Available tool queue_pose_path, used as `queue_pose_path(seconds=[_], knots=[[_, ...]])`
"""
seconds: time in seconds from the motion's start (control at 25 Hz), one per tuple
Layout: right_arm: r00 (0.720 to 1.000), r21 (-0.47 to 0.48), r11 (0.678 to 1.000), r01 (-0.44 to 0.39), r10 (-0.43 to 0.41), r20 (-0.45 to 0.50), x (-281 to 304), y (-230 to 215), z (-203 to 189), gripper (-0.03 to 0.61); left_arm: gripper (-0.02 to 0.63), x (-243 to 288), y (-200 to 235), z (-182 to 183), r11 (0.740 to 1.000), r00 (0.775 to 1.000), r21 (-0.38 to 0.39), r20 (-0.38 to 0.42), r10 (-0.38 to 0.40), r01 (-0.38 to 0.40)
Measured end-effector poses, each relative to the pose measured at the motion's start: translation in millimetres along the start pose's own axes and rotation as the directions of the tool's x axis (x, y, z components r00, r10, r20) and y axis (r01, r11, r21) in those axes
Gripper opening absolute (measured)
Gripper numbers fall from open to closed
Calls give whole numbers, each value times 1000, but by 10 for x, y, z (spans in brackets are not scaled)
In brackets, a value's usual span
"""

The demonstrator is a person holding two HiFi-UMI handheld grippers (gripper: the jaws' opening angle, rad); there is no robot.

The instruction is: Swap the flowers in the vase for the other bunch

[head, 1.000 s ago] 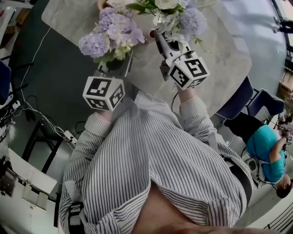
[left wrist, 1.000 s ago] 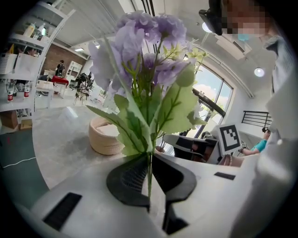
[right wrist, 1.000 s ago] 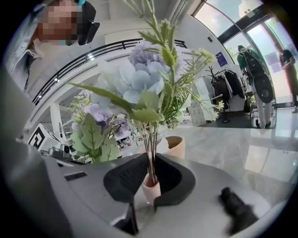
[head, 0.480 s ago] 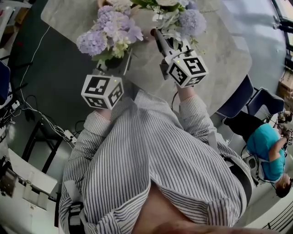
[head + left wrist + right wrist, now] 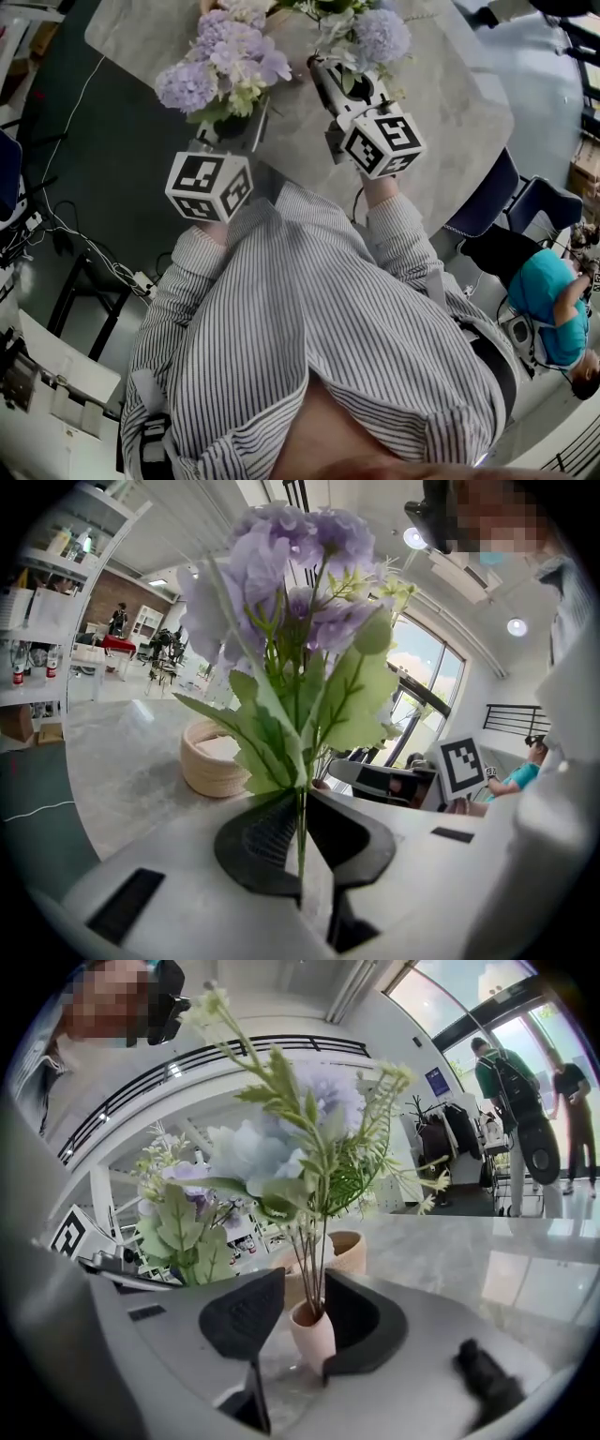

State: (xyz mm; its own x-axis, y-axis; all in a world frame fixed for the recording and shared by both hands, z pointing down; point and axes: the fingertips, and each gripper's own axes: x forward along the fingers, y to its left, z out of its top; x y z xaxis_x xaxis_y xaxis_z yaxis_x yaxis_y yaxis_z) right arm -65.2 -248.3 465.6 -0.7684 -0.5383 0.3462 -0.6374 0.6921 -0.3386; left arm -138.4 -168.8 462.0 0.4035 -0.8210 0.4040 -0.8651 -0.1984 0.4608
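Note:
A bunch of purple flowers (image 5: pixel 223 62) with green leaves stands upright in my left gripper (image 5: pixel 234 131), which is shut on its thin stems (image 5: pixel 300 829). A small pink vase (image 5: pixel 312 1335) stands on the grey marble table (image 5: pixel 450 103) and holds a pale blue and white bunch (image 5: pixel 281 1147). My right gripper (image 5: pixel 302 1305) is open around the vase. Its jaws have just been opening, and the vase sits between them with a gap on the left side. In the head view the right gripper (image 5: pixel 330 77) points at that bunch (image 5: pixel 370 36).
A woven beige bowl (image 5: pixel 214 757) sits on the table beyond the flowers. A small black object (image 5: pixel 487 1380) lies on the table to the right of the vase. Blue chairs (image 5: pixel 525 202) and a seated person in a teal shirt (image 5: pixel 553 309) are at the right. Cables (image 5: pixel 56 225) run over the dark floor at the left.
The right gripper's jaws look spread wider around the vase than before. Both hands stay where they were, and the left still holds the purple bunch.

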Motion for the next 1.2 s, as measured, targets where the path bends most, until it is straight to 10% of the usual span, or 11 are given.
queue_pose_path(seconds=[1.2], knots=[[985,-25,999,30,-25,172,-1011,373,413,48,41,-285,-506,371,988,992,130,92,-90,77]])
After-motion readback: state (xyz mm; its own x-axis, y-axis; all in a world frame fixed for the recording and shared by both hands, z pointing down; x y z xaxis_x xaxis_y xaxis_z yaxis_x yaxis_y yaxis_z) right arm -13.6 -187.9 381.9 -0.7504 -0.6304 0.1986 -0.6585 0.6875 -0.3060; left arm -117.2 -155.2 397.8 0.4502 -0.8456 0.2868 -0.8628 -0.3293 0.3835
